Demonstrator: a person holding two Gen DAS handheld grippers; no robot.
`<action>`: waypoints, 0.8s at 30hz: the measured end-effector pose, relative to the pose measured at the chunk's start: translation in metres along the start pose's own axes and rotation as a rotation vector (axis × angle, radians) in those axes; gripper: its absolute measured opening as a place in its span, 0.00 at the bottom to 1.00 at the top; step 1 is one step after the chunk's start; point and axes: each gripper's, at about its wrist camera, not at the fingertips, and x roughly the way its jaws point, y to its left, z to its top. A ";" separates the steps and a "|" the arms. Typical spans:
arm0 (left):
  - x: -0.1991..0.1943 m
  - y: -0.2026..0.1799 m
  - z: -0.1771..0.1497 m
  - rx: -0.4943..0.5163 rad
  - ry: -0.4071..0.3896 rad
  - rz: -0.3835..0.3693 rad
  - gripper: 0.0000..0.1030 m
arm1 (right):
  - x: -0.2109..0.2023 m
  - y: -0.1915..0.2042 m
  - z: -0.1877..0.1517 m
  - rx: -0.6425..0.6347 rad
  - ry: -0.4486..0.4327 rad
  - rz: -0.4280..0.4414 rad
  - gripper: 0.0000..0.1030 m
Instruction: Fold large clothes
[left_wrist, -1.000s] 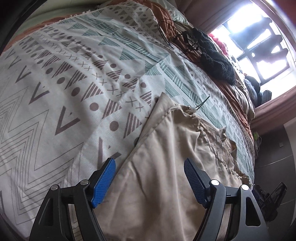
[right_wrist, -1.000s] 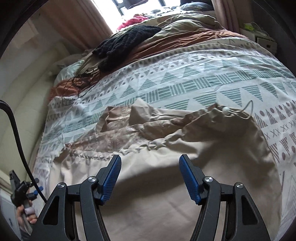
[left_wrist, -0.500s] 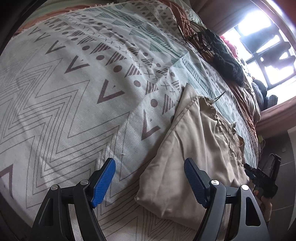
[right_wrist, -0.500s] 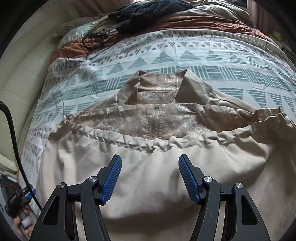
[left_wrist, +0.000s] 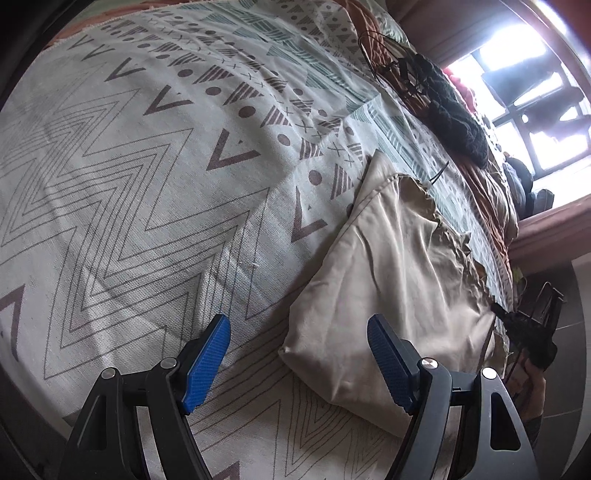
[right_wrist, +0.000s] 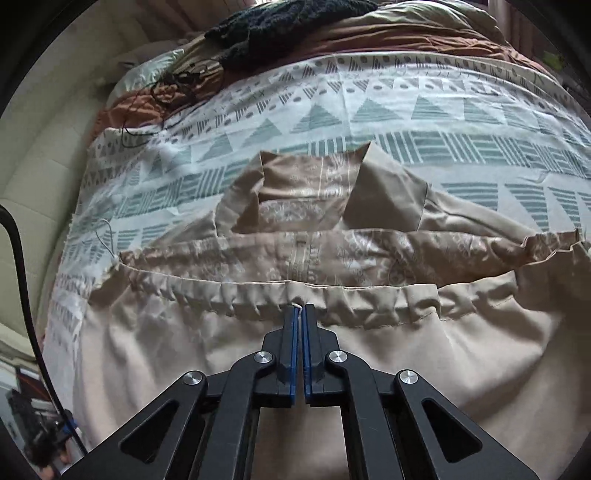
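On the bed lies a patterned bedspread (left_wrist: 155, 192) with a beige jacket (right_wrist: 461, 332) spread on it. The right gripper (right_wrist: 300, 314) has just closed, its jaws pinching the gathered hem of the jacket. The left gripper (left_wrist: 299, 363) hangs wide open over the jacket's corner, holding nothing

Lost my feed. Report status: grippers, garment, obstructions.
Left gripper open over beige jacket's corner. Right gripper just closed, shut on gathered hem. Nothing blocking.
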 end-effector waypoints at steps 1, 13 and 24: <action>0.001 0.000 -0.001 -0.004 0.006 -0.007 0.75 | -0.002 0.001 0.002 -0.001 -0.009 -0.001 0.02; -0.007 0.014 -0.022 -0.082 0.022 -0.085 0.75 | 0.059 -0.011 -0.004 0.036 0.067 -0.047 0.02; 0.023 -0.004 -0.020 -0.085 0.095 -0.162 0.63 | 0.064 -0.016 -0.001 0.038 0.063 -0.032 0.01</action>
